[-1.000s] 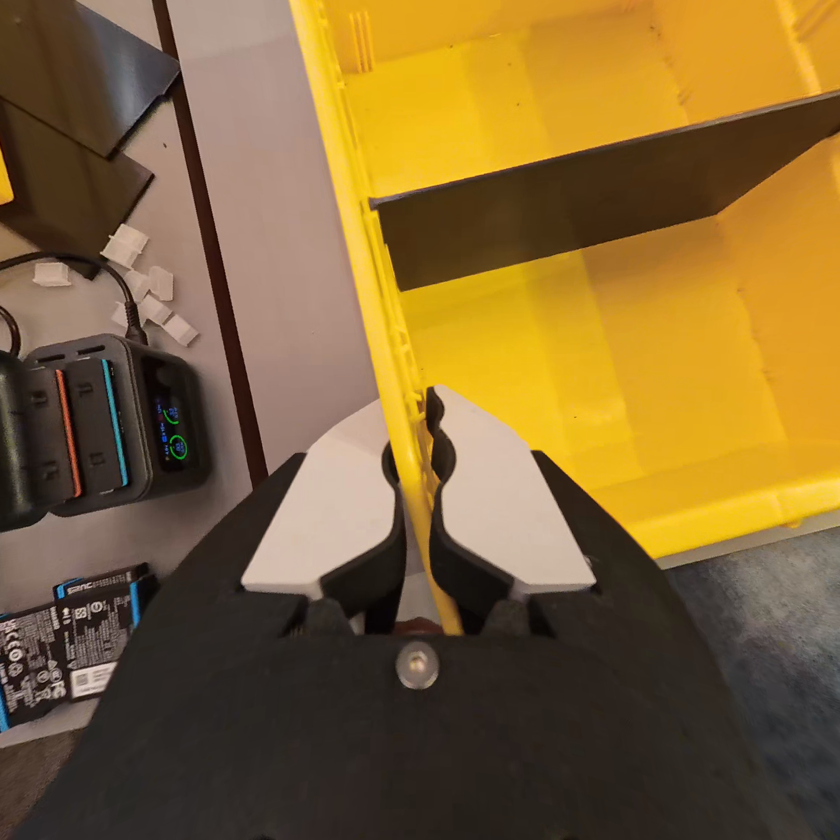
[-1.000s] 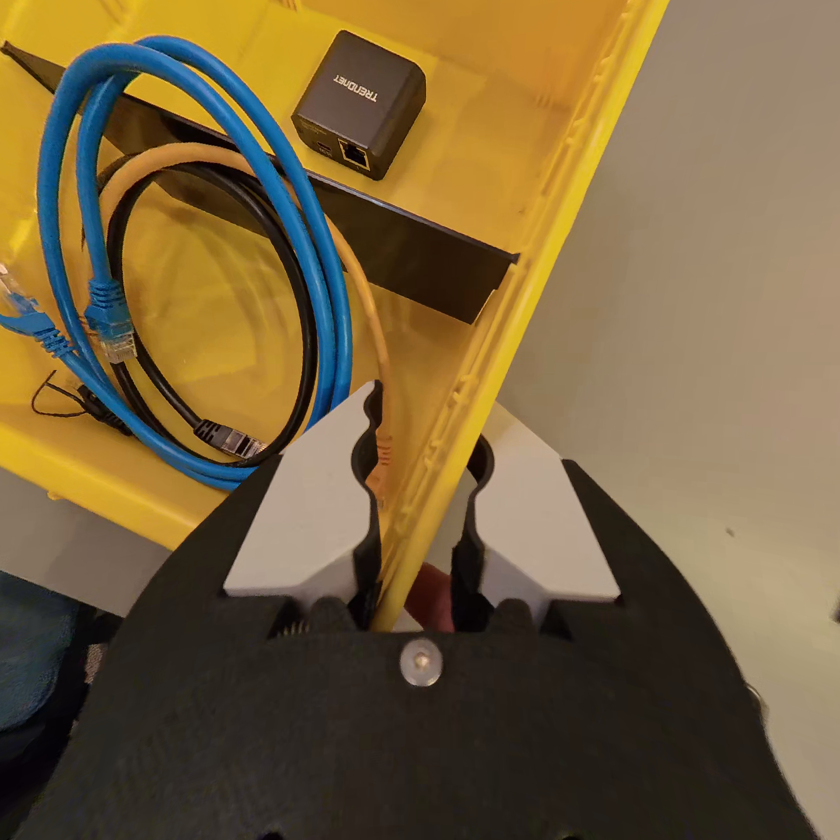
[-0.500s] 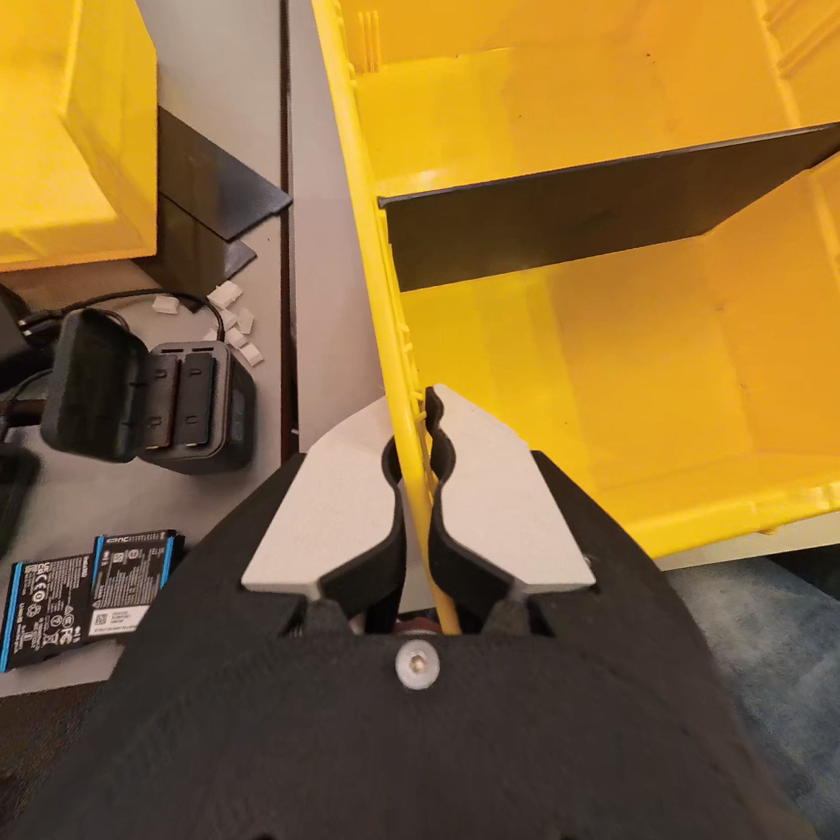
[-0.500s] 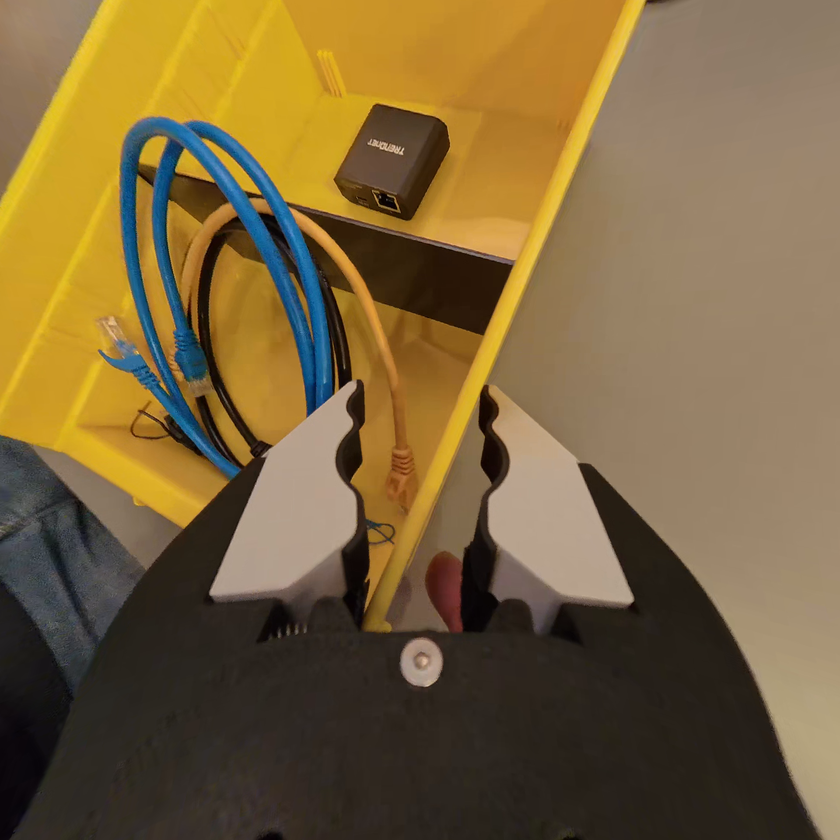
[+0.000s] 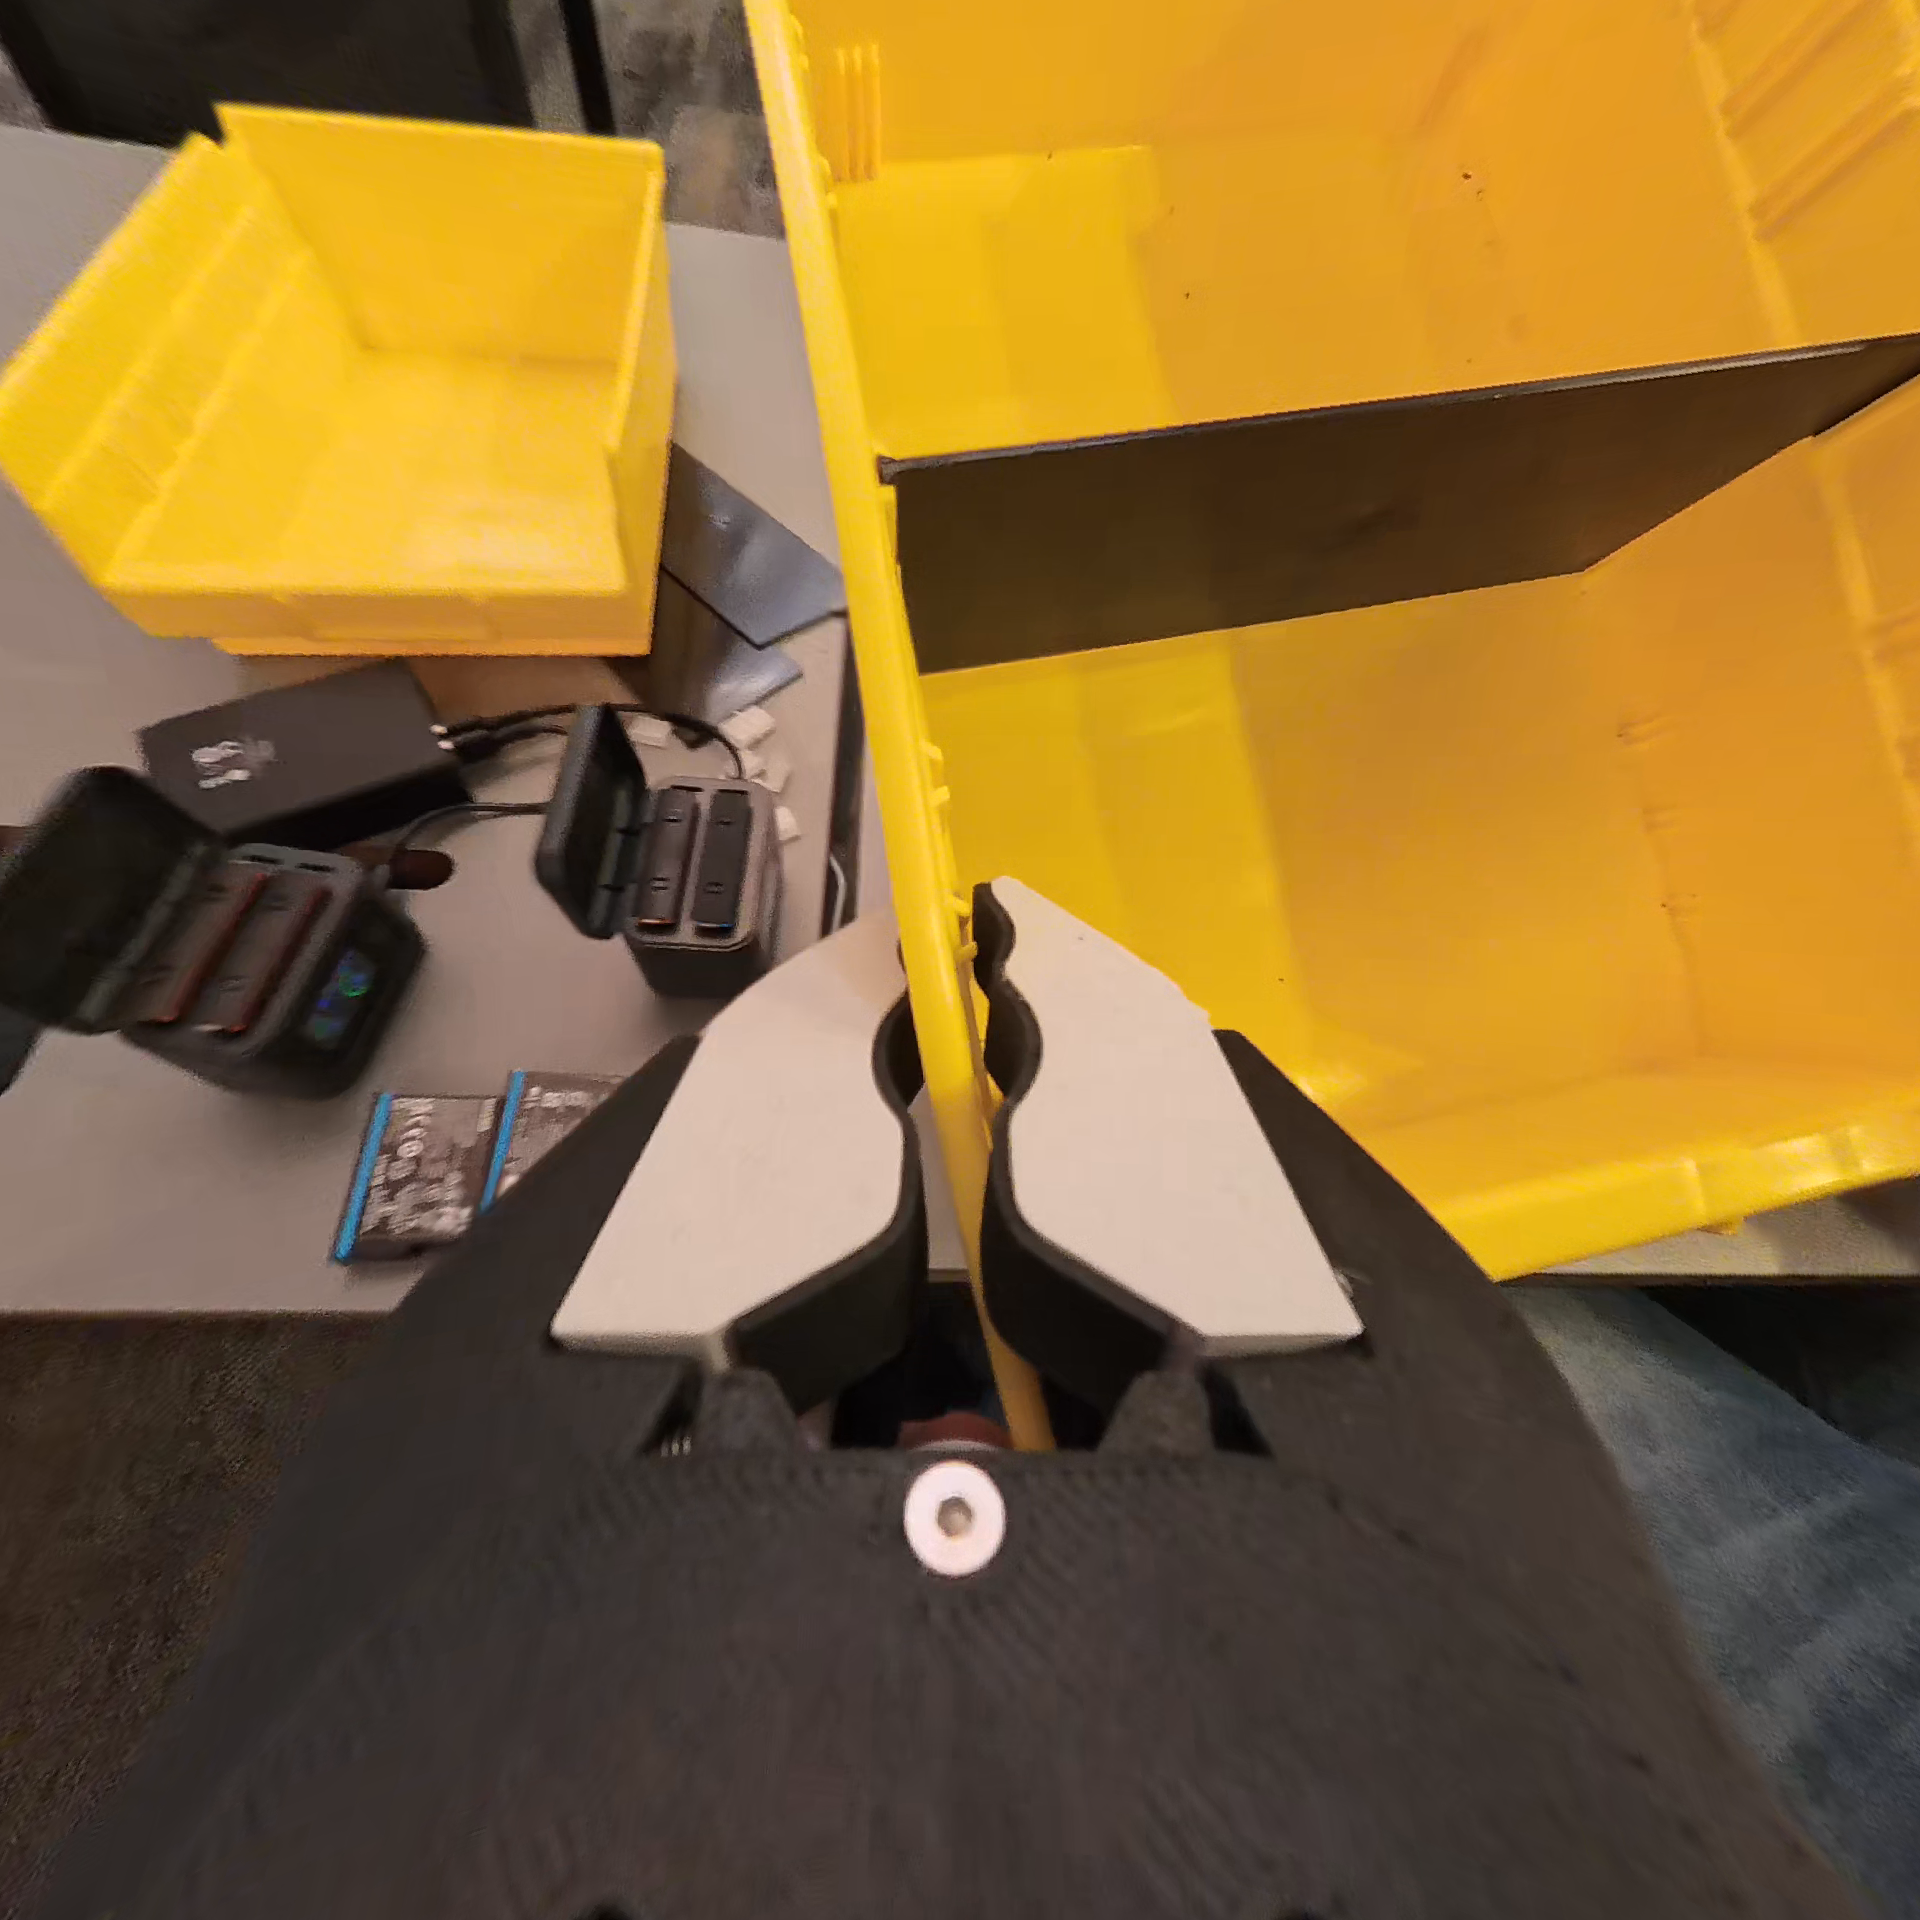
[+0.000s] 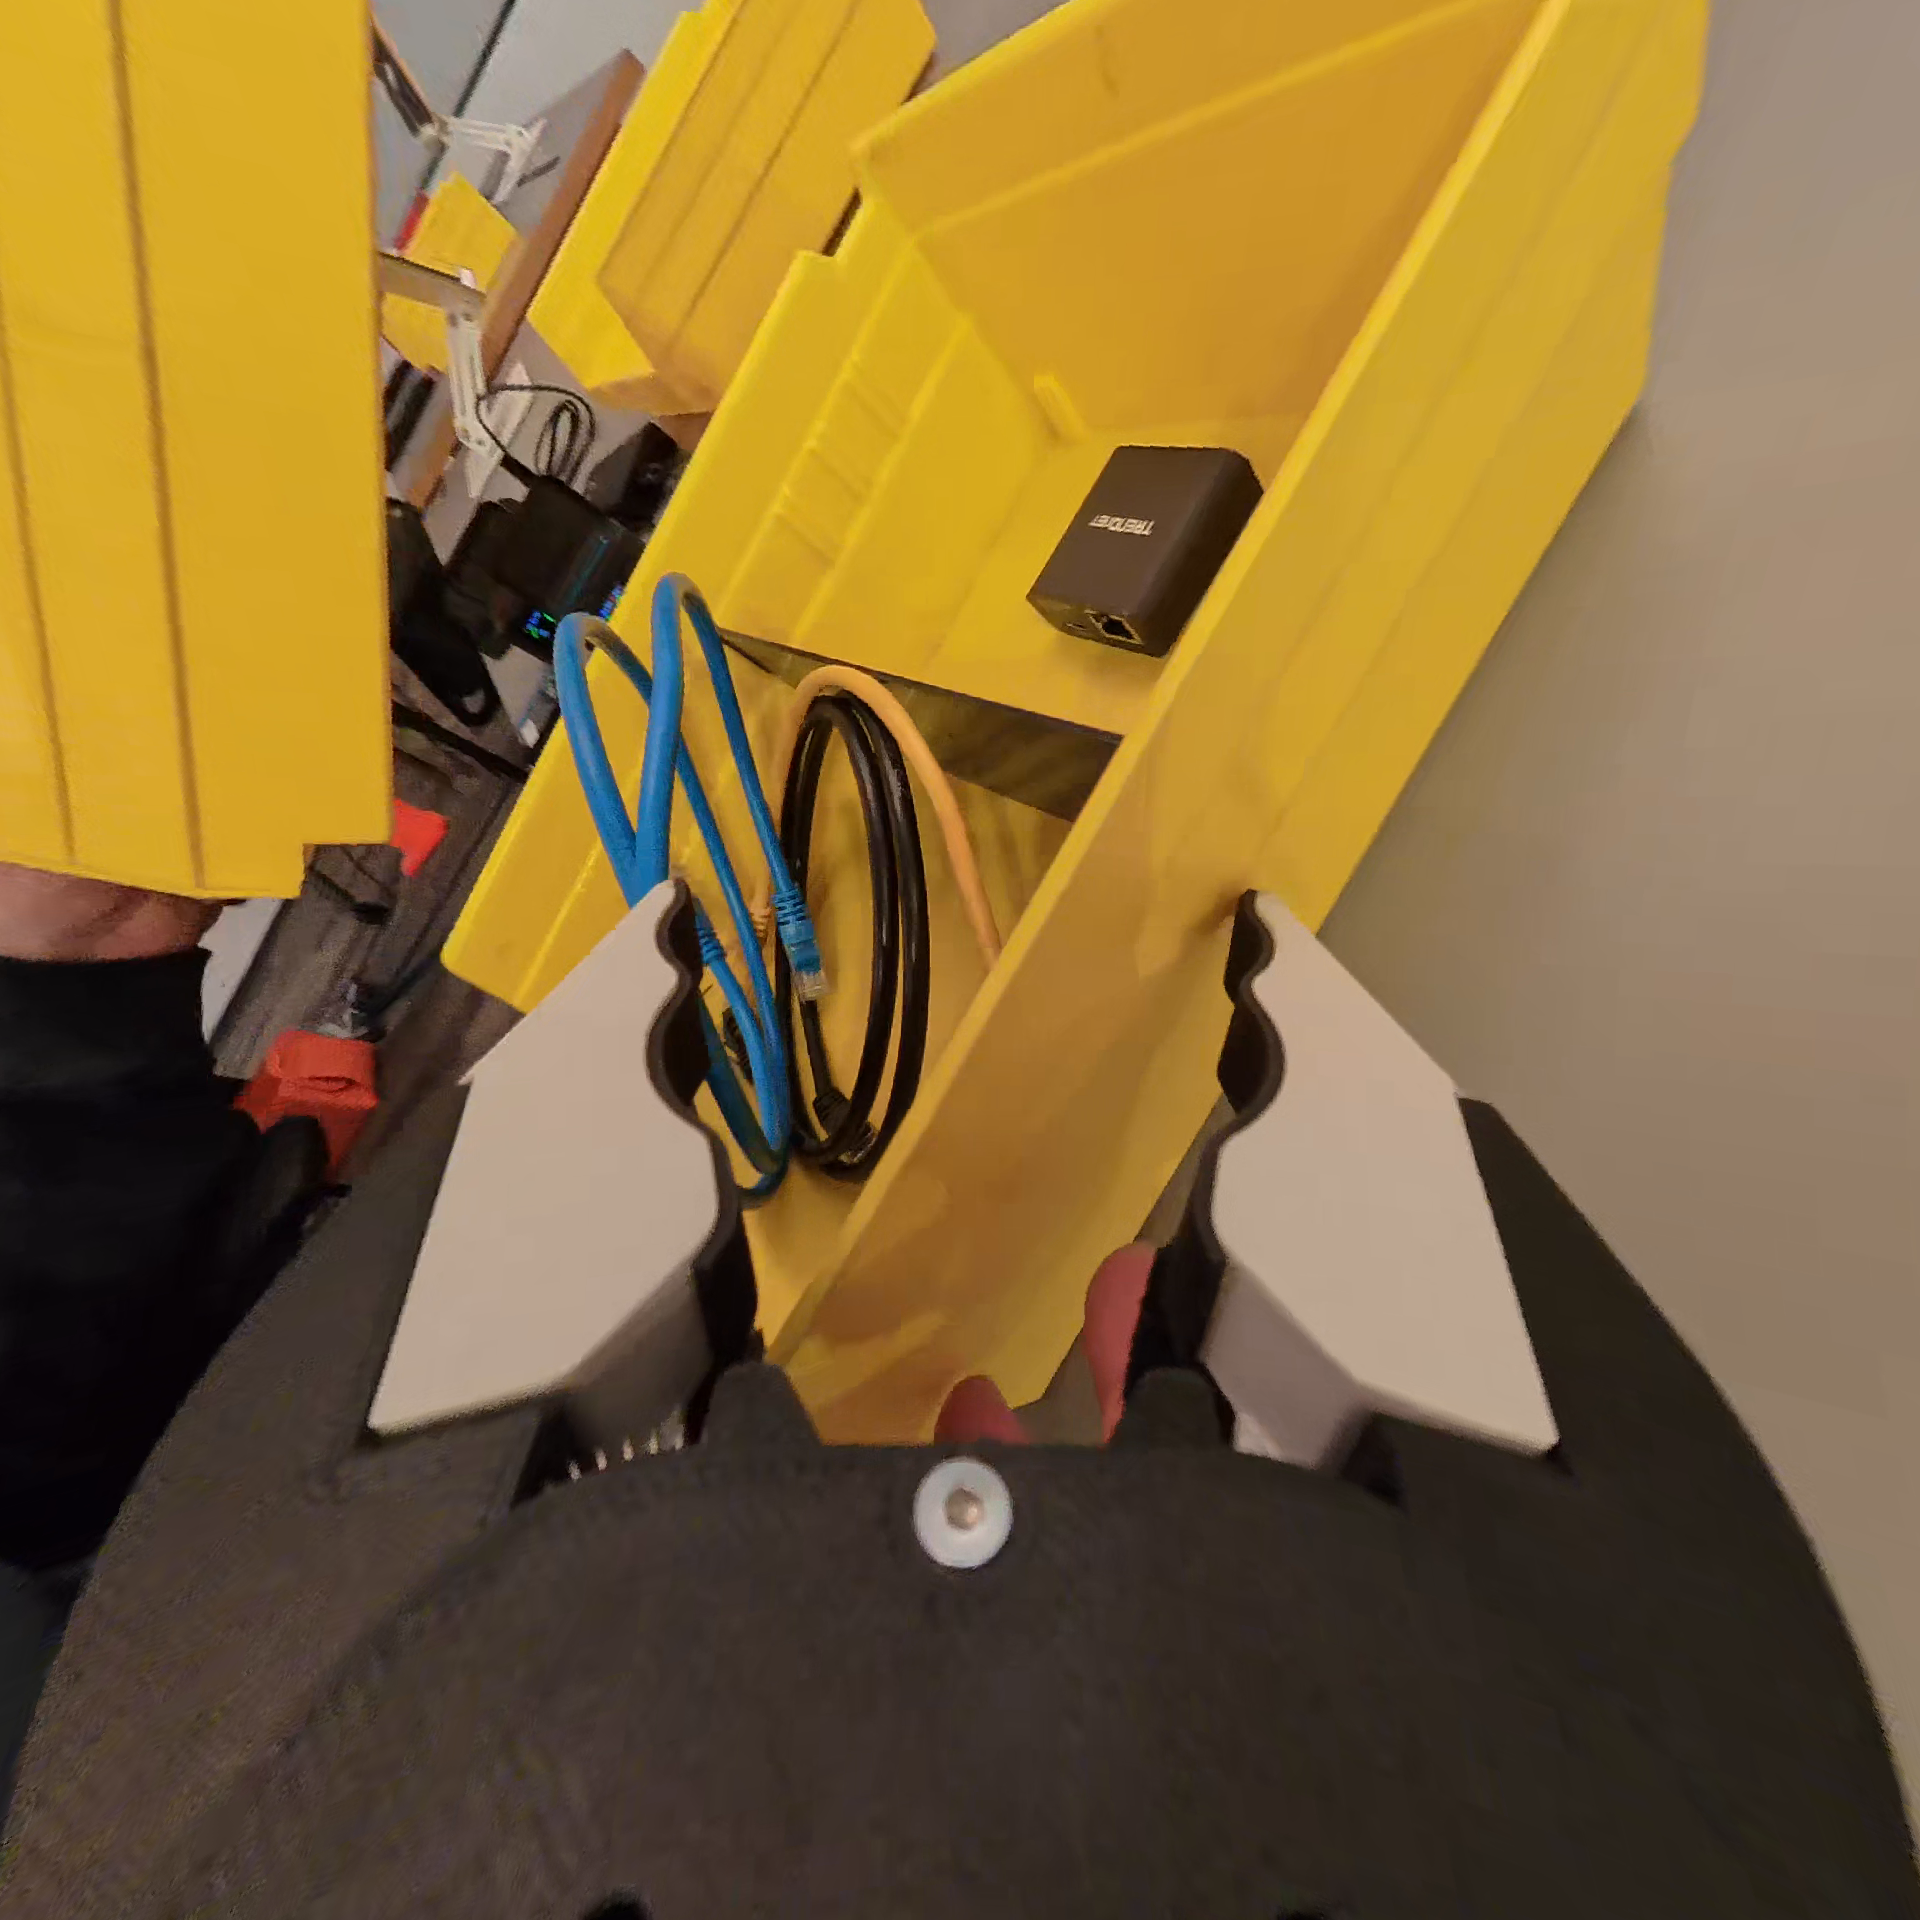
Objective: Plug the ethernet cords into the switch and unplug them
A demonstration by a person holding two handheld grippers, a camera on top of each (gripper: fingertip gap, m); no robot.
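Observation:
A black switch (image 6: 1148, 551) lies in the far compartment of a yellow bin (image 6: 1299, 623), behind a black divider (image 6: 987, 738). The near compartment holds coiled blue cords (image 6: 665, 748), a black cord (image 6: 904, 883) and a yellow-orange cord (image 6: 935, 769). My right gripper (image 6: 964, 899) is open wide, and the bin's right wall passes between its fingers without being gripped. My left gripper (image 5: 940, 909) is shut on the left wall of a second, empty yellow bin (image 5: 873, 623) with its own black divider (image 5: 1351, 520). No cord is plugged into the switch.
Left of the empty bin on the grey table are a small yellow bin (image 5: 364, 395), two open battery chargers (image 5: 686, 862), loose batteries (image 5: 436, 1174) and a black box (image 5: 301, 748). In the right wrist view a yellow bin wall (image 6: 187, 416) looms upper left, and more bins (image 6: 748, 156) stand behind. Spacing between my two grippers at the tips: around 45 cm.
My right gripper has opened from nearly shut on the bin wall to wide open and has tilted lower. My left gripper stays shut on the empty bin, and its view has pulled back.

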